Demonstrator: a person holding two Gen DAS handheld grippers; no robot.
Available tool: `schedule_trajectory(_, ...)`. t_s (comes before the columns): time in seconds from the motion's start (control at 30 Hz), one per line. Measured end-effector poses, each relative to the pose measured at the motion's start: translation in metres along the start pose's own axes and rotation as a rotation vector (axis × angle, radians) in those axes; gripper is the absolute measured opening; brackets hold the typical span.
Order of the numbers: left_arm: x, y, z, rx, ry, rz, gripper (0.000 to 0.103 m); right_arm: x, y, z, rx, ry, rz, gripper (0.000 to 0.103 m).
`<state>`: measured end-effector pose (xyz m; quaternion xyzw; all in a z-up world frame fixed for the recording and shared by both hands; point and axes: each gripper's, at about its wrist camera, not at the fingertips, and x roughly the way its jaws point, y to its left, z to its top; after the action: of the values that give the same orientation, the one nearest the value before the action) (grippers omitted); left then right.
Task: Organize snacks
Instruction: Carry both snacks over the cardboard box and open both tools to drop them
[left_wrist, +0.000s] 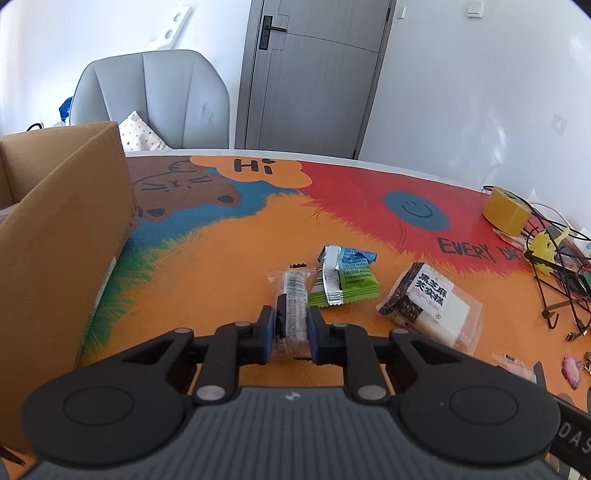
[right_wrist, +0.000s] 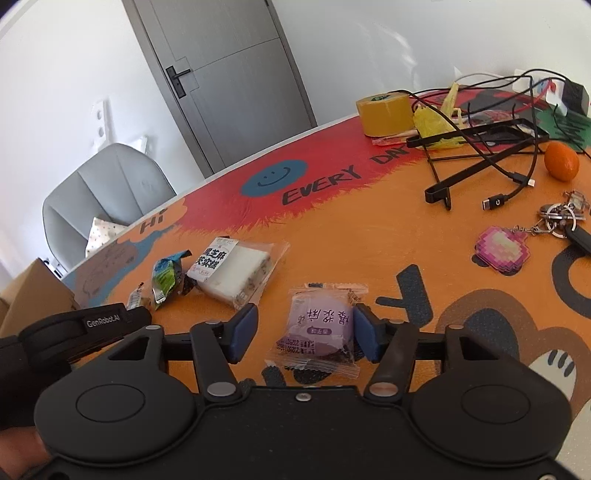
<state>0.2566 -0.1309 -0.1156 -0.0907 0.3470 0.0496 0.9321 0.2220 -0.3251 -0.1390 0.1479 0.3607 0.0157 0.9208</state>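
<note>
My left gripper (left_wrist: 290, 325) is shut on a clear-wrapped snack bar (left_wrist: 292, 295) low over the colourful table mat. Just beyond it lie a green and blue snack packet (left_wrist: 347, 278) and a black-sesame cake pack (left_wrist: 430, 306). A cardboard box (left_wrist: 55, 236) stands open at the left. My right gripper (right_wrist: 303, 332) is open, its jaws on either side of a purple snack packet (right_wrist: 321, 332) lying on the mat; the right pad touches its edge. The green packet (right_wrist: 164, 280) and the cake pack (right_wrist: 232, 269) also show in the right wrist view, at the left.
A yellow tape roll (left_wrist: 506, 210), a yellow bag and a black wire stand (left_wrist: 554, 273) with cables crowd the right side. An orange fruit (right_wrist: 561, 160), keys with a pink keychain (right_wrist: 504, 251) and USB plugs lie nearby. A grey chair (left_wrist: 155, 99) stands behind the table.
</note>
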Motion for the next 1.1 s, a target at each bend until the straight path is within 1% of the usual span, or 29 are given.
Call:
schedule_trajectory(0.1, -0.008, 0.003, -0.003, 0.0, -0.012, -0.014, 0.018, 0.0, 0.005, -0.003, -0.029, -0.008, -0.022, 0.058)
schedule_trajectory(0.17, -0.015, 0.004, -0.005, 0.004, -0.023, -0.023, 0.018, -0.001, 0.008, -0.005, -0.056, -0.017, -0.059, 0.049)
schedule_trajectory(0.2, -0.018, 0.005, -0.006, 0.005, -0.025, -0.028, 0.018, -0.003, 0.007, -0.006, -0.056, -0.018, -0.054, 0.042)
schedule_trajectory(0.23, -0.021, 0.006, -0.007, 0.005, -0.027, -0.032, 0.018, -0.005, 0.006, -0.007, -0.048, -0.016, -0.037, 0.039)
schedule_trajectory(0.27, -0.024, 0.007, -0.007, 0.003, -0.031, -0.037, 0.018, -0.007, 0.004, -0.007, -0.037, -0.008, -0.019, 0.036)
schedule_trajectory(0.33, -0.032, 0.009, -0.008, 0.0, -0.038, -0.042, 0.018, -0.012, 0.003, -0.009, -0.019, -0.004, -0.006, 0.034)
schedule_trajectory(0.53, -0.053, 0.016, -0.01, -0.01, -0.064, -0.065, 0.018, -0.029, 0.011, -0.016, -0.023, -0.031, 0.0, 0.033)
schedule_trajectory(0.8, -0.088, 0.035, -0.016, -0.028, -0.117, -0.101, 0.018, -0.058, 0.03, -0.024, -0.032, -0.087, 0.014, 0.033)
schedule_trajectory(1.1, -0.13, 0.052, -0.02, -0.028, -0.193, -0.103, 0.018, -0.088, 0.056, -0.031, -0.056, -0.145, 0.068, 0.033)
